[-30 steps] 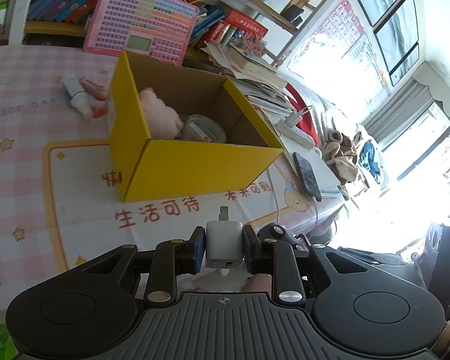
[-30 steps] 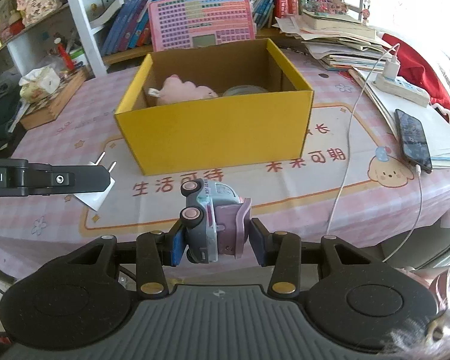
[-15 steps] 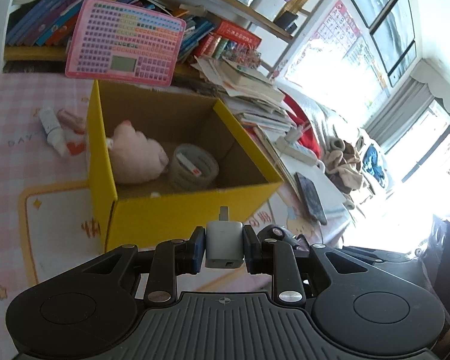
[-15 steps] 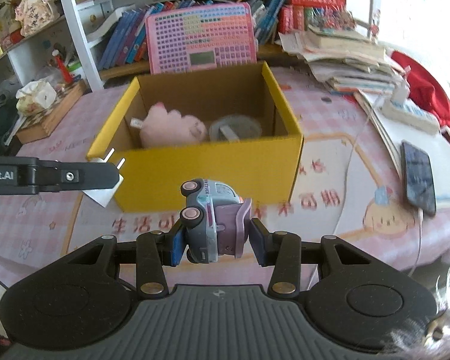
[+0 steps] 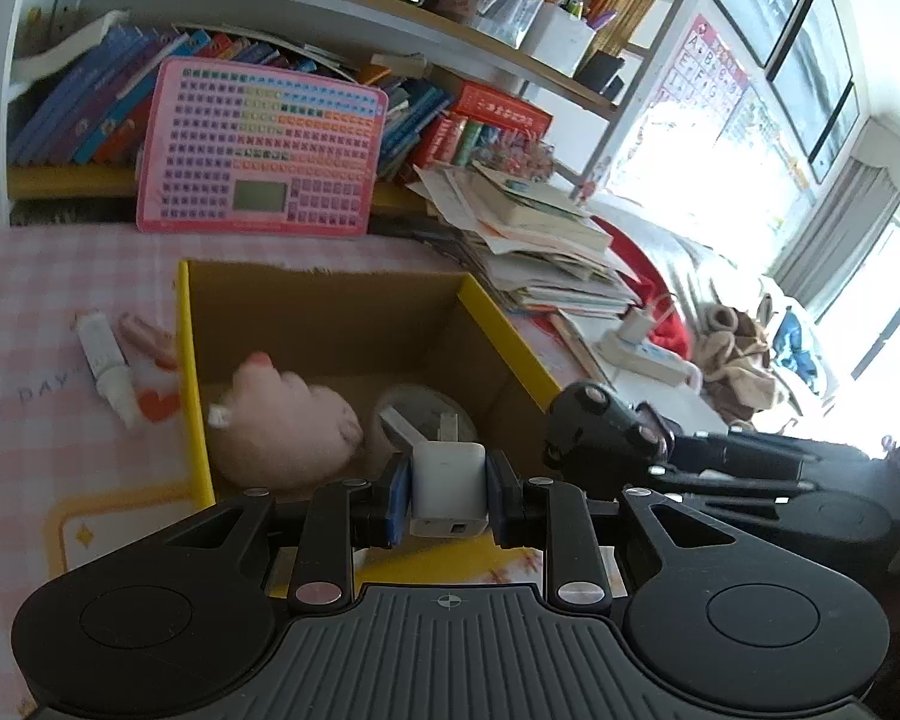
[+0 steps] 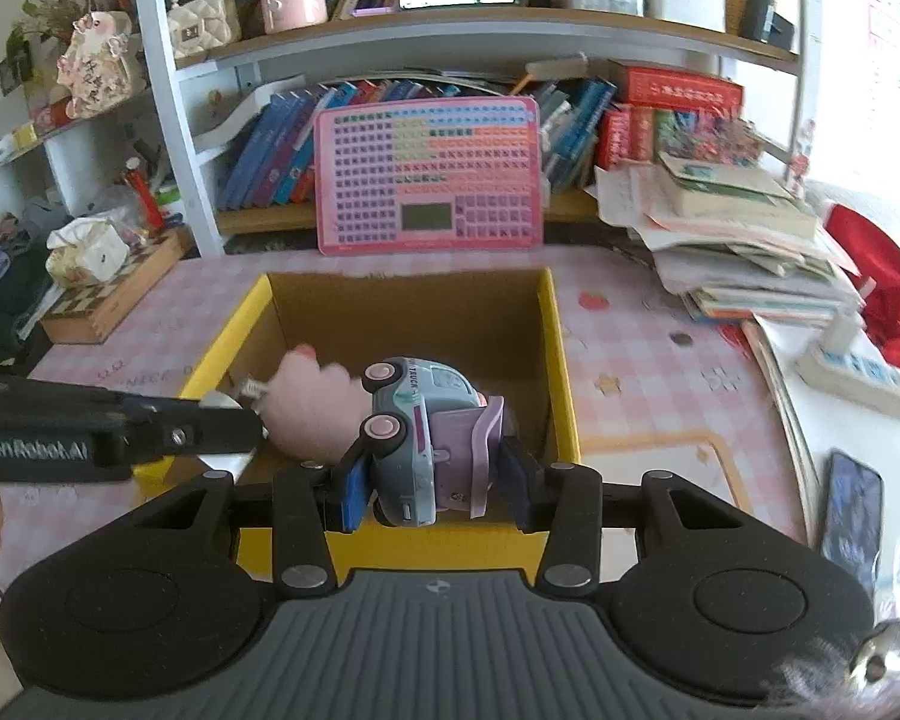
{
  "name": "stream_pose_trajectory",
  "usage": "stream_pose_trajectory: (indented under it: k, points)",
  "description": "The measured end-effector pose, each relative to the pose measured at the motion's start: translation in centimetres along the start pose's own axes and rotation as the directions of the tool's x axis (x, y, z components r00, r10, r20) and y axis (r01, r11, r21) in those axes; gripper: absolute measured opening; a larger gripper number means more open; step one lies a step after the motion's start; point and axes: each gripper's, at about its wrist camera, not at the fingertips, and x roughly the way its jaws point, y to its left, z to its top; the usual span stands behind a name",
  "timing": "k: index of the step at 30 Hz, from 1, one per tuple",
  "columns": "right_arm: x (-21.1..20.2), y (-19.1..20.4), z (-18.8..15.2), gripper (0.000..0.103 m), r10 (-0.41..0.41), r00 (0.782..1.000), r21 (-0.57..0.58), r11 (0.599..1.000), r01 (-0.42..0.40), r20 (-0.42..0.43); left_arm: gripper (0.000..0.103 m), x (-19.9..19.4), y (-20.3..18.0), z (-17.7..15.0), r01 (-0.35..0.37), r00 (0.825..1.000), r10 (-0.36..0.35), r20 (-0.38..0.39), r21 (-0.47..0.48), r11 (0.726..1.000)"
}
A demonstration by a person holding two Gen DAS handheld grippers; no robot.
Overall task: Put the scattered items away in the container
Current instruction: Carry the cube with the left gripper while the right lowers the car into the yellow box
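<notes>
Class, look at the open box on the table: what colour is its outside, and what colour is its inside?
The box is bright yellow outside, plain brown cardboard inside; the right wrist view shows it best.

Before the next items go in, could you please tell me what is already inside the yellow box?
Inside the yellow box: a pink plush toy and a round clear container. The held items and grippers cover the floor along its near wall.

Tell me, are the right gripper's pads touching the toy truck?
Touching. The right wrist view shows the right gripper clamping the toy truck on both sides.
</notes>
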Motion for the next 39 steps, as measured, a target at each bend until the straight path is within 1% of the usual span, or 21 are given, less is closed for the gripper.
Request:
stream_pose_trajectory:
  k: [4, 9, 16, 22, 27, 28, 30, 32, 39]
  points:
    - [2.5, -0.4, 1.7, 0.041, 0.011, 1.000, -0.035, 0.999, -0.012, -0.027, 0.025, 2.2, 0.0, 0.7, -0.046, 0.998, 0.047, -0.028, 0.051, 0.998]
    - [6.1, -0.6, 3.6, 0.041, 0.048, 0.996, -0.068, 0.996, -0.053, -0.076, 0.025, 5.0, -0.6, 1.1, -0.075, 0.994, 0.086, -0.074, 0.132, 0.988]
    - [11.6, 0.1, 5.3, 0.041, 0.100, 0.980, -0.105, 0.987, -0.119, -0.172, 0.025, 7.9, -0.5, 0.9, -0.103, 0.983, 0.131, -0.132, 0.200, 0.974]
    - [16.3, 0.4, 5.6, 0.041, 0.104, 0.956, -0.124, 0.982, -0.143, -0.274, 0.025, 9.3, 0.0, 1.0, -0.125, 0.974, 0.161, -0.157, 0.218, 0.968]
    - [18.6, 0.3, 5.7, 0.041, 0.098, 0.937, -0.137, 0.979, -0.152, -0.334, 0.025, 10.0, 0.2, 0.9, -0.138, 0.969, 0.176, -0.175, 0.212, 0.968]
    - [18.8, 0.3, 5.8, 0.041, 0.104, 0.935, -0.129, 0.979, -0.156, -0.339, 0.025, 10.2, 0.3, 0.8, -0.141, 0.967, 0.180, -0.180, 0.209, 0.968]
    - [19.2, 0.4, 5.9, 0.041, 0.101, 0.936, -0.151, 0.976, -0.159, -0.336, 0.025, 10.4, 0.4, 0.6, -0.147, 0.964, 0.187, -0.188, 0.207, 0.967]
    - [19.6, 0.4, 6.0, 0.041, 0.102, 0.934, -0.155, 0.974, -0.164, -0.344, 0.025, 10.6, 0.4, 0.5, -0.152, 0.962, 0.193, -0.192, 0.206, 0.967]
    - [20.5, 0.4, 6.0, 0.041, 0.109, 0.929, -0.161, 0.971, -0.175, -0.353, 0.025, 10.7, 0.4, 0.5, -0.175, 0.959, 0.212, -0.187, 0.198, 0.965]
